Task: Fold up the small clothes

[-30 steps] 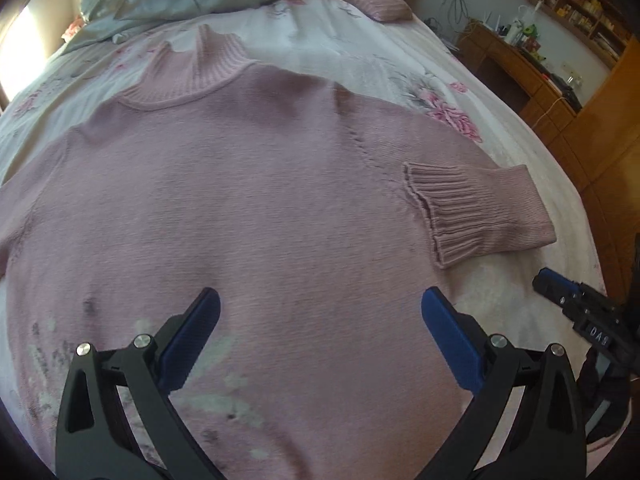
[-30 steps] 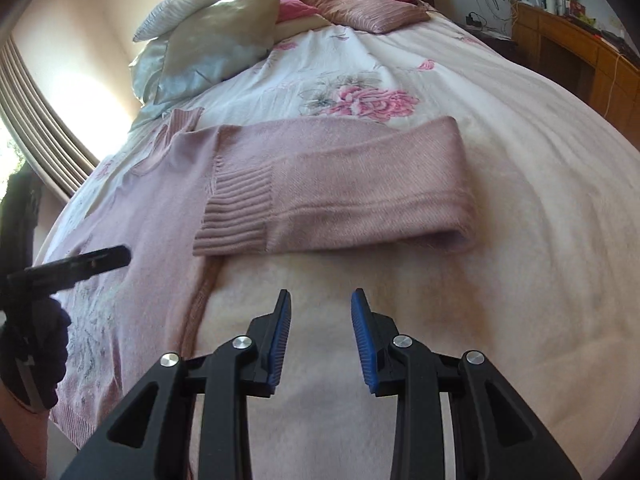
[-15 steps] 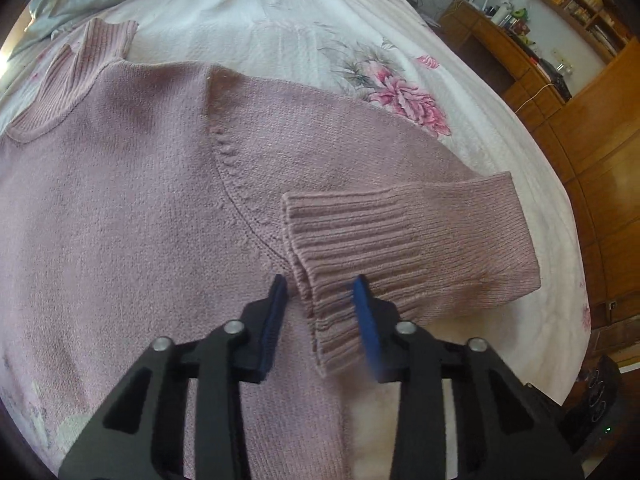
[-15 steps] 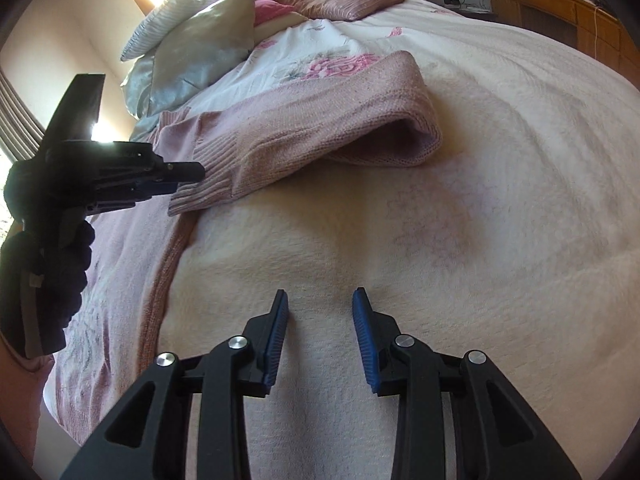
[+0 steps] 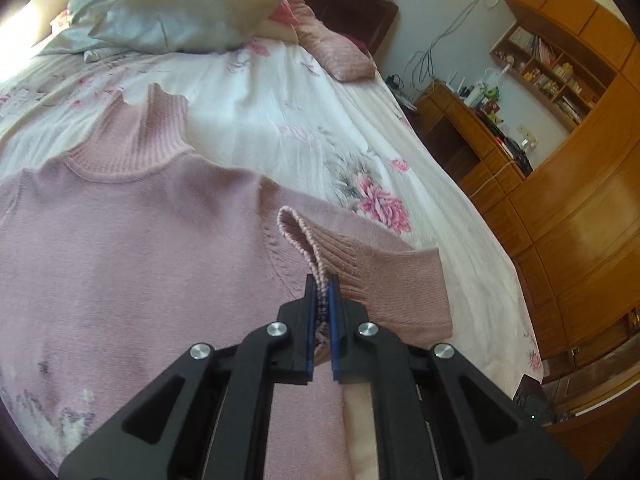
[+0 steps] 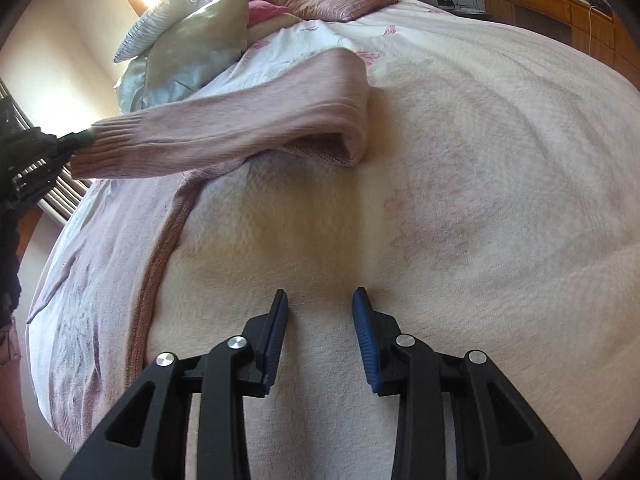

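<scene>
Pink knit sweater (image 5: 132, 240) lies flat across the bed (image 5: 288, 120), collar toward the pillows (image 5: 188, 8). Left gripper (image 5: 321, 292) pinches the ribbed cuff (image 5: 316, 252), lifting the sleeve; right gripper (image 6: 320, 304) hovers parted over bare blanket (image 6: 460, 200), holding nothing. Soft, light and stretchy, it likely handles best from cuffs and hem. No containers show.

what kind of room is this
A bedroom in a home, most likely. A pink sweater lies spread on a bed with a floral bedspread, pillows are piled at the headboard, and a wooden desk with bookshelves stands against the wall.
</scene>
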`<state>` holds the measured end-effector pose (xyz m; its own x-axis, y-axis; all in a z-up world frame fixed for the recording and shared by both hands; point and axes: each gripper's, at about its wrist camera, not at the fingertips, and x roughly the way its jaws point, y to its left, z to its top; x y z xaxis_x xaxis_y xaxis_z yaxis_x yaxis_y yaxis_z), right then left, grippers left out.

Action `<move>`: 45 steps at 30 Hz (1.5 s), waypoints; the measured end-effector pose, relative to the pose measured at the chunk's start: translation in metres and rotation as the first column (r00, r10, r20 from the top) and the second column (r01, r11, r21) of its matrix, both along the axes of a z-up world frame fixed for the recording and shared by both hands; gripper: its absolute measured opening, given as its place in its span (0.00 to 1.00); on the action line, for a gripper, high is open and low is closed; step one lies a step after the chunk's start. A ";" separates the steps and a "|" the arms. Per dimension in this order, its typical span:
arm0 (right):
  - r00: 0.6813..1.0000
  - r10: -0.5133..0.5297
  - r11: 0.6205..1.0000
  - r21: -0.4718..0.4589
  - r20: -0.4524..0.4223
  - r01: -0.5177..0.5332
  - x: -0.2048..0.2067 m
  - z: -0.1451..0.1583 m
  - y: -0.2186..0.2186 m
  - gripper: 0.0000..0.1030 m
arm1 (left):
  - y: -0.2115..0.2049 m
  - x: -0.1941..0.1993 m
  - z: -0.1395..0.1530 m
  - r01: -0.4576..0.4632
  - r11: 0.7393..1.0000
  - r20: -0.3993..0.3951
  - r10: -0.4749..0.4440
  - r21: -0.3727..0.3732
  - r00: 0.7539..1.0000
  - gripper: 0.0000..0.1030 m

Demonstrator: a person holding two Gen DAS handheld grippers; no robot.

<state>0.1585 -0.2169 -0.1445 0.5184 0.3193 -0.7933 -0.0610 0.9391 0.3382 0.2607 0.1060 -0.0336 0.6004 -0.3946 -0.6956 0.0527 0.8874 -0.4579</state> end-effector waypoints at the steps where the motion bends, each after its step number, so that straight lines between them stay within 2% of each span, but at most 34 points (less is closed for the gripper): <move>1: 1.000 -0.001 1.000 -0.006 0.000 0.001 0.000 0.000 0.001 0.34 | 0.013 -0.002 0.004 -0.017 1.000 0.005 0.017 0.008 1.000 0.04; 6: 1.000 -0.006 1.000 -0.015 0.000 0.006 0.002 -0.001 0.005 0.37 | 0.077 -0.008 0.004 -0.112 0.992 -0.007 0.112 0.057 0.994 0.04; 9: 1.000 -0.005 1.000 -0.028 0.003 0.005 0.004 -0.002 0.008 0.38 | 0.117 -0.011 0.000 -0.177 0.982 -0.016 0.178 0.062 0.984 0.04; 16: 1.000 0.000 0.999 -0.048 -0.001 0.000 0.006 -0.002 0.011 0.39 | 0.199 -0.017 -0.011 -0.328 0.936 -0.009 0.332 0.126 0.943 0.04; 21: 1.000 -0.003 0.996 -0.087 -0.017 0.002 0.010 0.002 0.017 0.40 | 0.236 -0.011 -0.036 -0.385 0.908 -0.048 0.397 0.164 0.916 0.04; 24: 1.000 -0.001 0.996 -0.085 -0.020 0.000 0.021 0.014 0.025 0.42 | 0.245 -0.005 -0.054 -0.374 0.905 -0.097 0.399 0.202 0.912 0.04; 26: 1.000 0.025 0.999 -0.046 -0.006 -0.026 0.033 0.026 0.035 0.42 | 0.250 -0.010 -0.059 -0.406 0.885 -0.101 0.437 0.229 0.894 0.07; 28: 0.998 0.060 0.997 -0.053 0.014 -0.059 0.050 0.041 0.053 0.42 | 0.254 -0.020 -0.053 -0.476 0.826 -0.064 0.516 0.301 0.854 0.10; 29: 0.997 0.080 0.995 -0.062 0.023 -0.078 0.059 0.048 0.063 0.42 | 0.254 -0.025 -0.047 -0.492 0.816 -0.035 0.526 0.303 0.850 0.13; 30: 0.994 0.100 0.993 -0.063 0.034 -0.097 0.069 0.055 0.075 0.42 | 0.251 -0.028 -0.041 -0.489 0.823 -0.014 0.514 0.288 0.858 0.13; 32: 0.991 0.129 0.990 -0.054 0.040 -0.127 0.087 0.064 0.094 0.42 | 0.239 -0.029 -0.032 -0.447 0.854 0.004 0.462 0.266 0.887 0.13; 33: 0.990 0.138 0.990 -0.048 0.040 -0.136 0.097 0.066 0.104 0.42 | 0.231 -0.027 -0.030 -0.413 0.875 0.000 0.427 0.252 0.904 0.18; 35: 0.987 0.156 0.988 -0.021 0.034 -0.156 0.113 0.068 0.121 0.42 | 0.215 -0.020 -0.037 -0.335 0.919 -0.045 0.351 0.210 0.935 0.23; 37: 0.983 0.181 0.983 0.009 0.020 -0.182 0.127 0.061 0.137 0.42 | 0.200 -0.009 -0.052 -0.267 0.945 -0.099 0.289 0.187 0.952 0.23; 39: 0.985 0.168 0.985 -0.036 -0.022 -0.169 0.139 0.051 0.146 0.42 | 0.194 -0.002 -0.071 -0.246 0.950 -0.143 0.275 0.193 0.951 0.23; 42: 0.986 0.142 0.989 -0.034 -0.089 -0.146 0.149 0.028 0.145 0.40 | 0.198 0.007 -0.100 -0.245 0.954 -0.213 0.279 0.172 0.936 0.23; 45: 0.986 0.133 0.991 -0.015 -0.103 -0.136 0.150 0.013 0.141 0.39 | 0.201 0.008 -0.110 -0.245 0.955 -0.198 0.276 0.164 0.941 0.23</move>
<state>0.3082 -0.0759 -0.1318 0.3887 0.3625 -0.8470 -0.1539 0.9320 0.3283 0.2684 0.3066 -0.1433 0.4984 -0.1379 -0.8559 -0.2757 0.9108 -0.3073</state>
